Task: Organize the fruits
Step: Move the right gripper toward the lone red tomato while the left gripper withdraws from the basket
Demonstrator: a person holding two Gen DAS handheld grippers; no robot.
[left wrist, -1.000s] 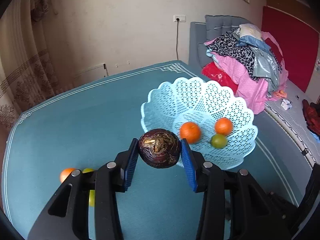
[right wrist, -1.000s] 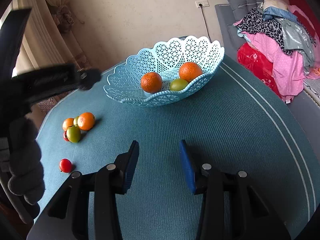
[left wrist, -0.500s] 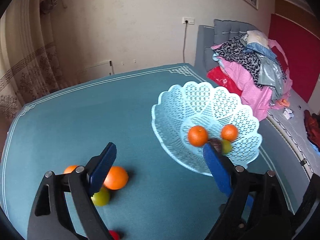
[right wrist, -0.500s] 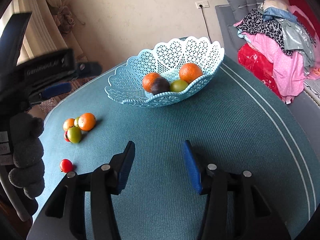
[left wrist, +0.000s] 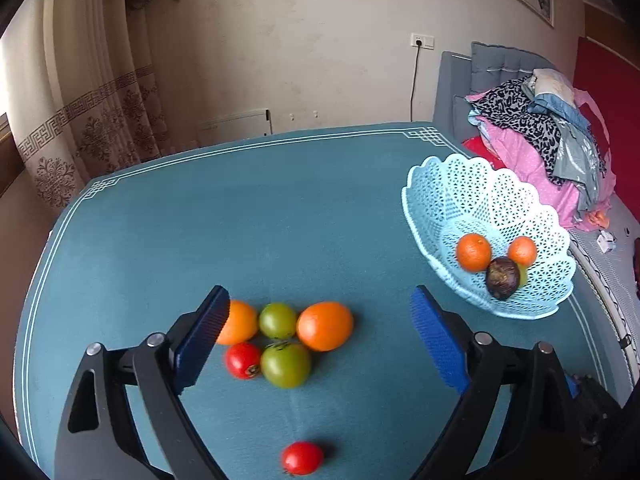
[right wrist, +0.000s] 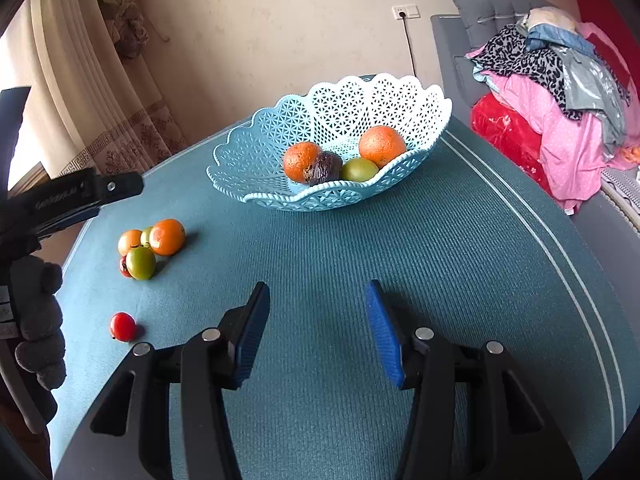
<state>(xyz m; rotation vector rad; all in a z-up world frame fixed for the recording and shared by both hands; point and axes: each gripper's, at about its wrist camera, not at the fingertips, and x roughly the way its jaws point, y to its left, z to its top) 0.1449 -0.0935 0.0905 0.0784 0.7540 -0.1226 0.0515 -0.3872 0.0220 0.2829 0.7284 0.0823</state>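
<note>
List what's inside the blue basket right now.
Inside the blue basket: two oranges, a dark purple fruit and a green tomato. Its front rim hides their undersides and the basket floor.

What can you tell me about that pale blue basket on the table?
The basket is a shallow, pale blue bowl of what looks like plastic lattice, with a scalloped rim. It stands upright on the teal tablecloth. Inside lie two oranges, a green fruit and a dark purplish fruit. No gripper touches it.

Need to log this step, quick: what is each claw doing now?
Left claw: jaws opening wide, holding nothing.
Right claw: open, holding nothing.
</note>
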